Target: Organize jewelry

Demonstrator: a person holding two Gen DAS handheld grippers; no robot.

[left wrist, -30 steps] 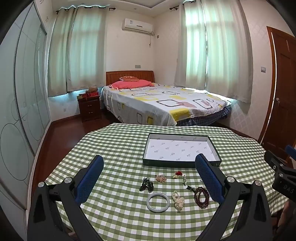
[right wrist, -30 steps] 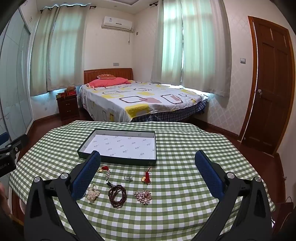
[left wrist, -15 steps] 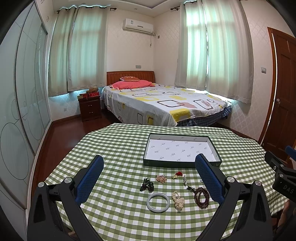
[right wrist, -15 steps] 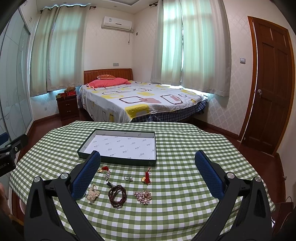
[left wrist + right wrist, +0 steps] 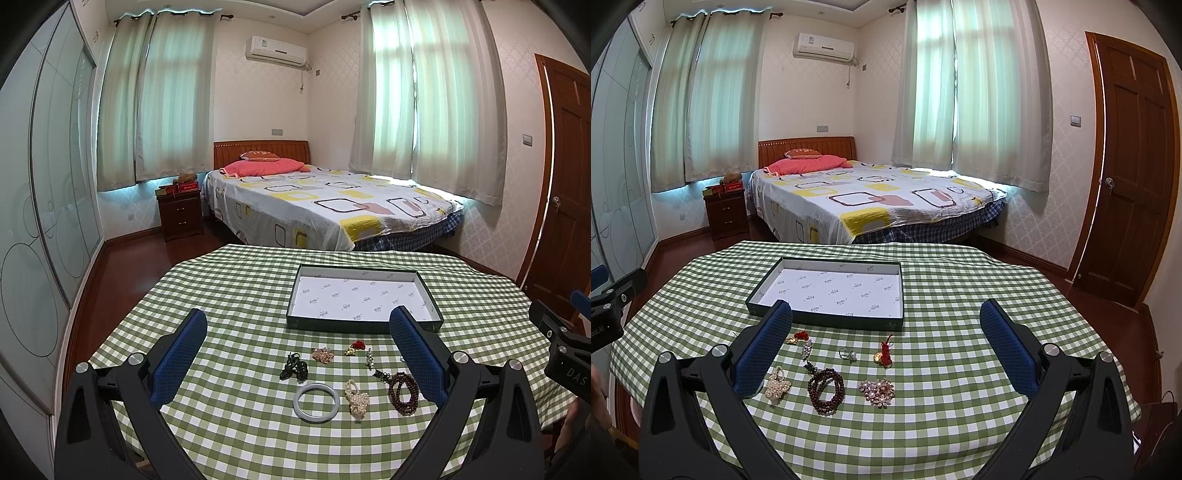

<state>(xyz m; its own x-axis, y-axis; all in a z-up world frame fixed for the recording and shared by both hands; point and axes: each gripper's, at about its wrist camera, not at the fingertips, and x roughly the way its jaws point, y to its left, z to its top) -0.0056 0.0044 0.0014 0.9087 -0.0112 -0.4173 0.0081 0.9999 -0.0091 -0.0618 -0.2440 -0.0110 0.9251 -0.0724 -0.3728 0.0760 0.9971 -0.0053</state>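
Note:
A shallow dark box with a white printed lining lies on the green checked tablecloth, nothing in it. Loose jewelry is spread in front of it: a pale jade bangle, a dark green pendant, a pearl piece, a brown bead bracelet, a red-knotted gold charm, a ring and a pink pearl brooch. My left gripper hovers open above the bangle side. My right gripper hovers open over the charm and brooch. Neither holds anything.
The round table drops off on every side. The other gripper shows at the frame edge in each view. Behind stand a bed, a nightstand, a wardrobe at left and a wooden door at right.

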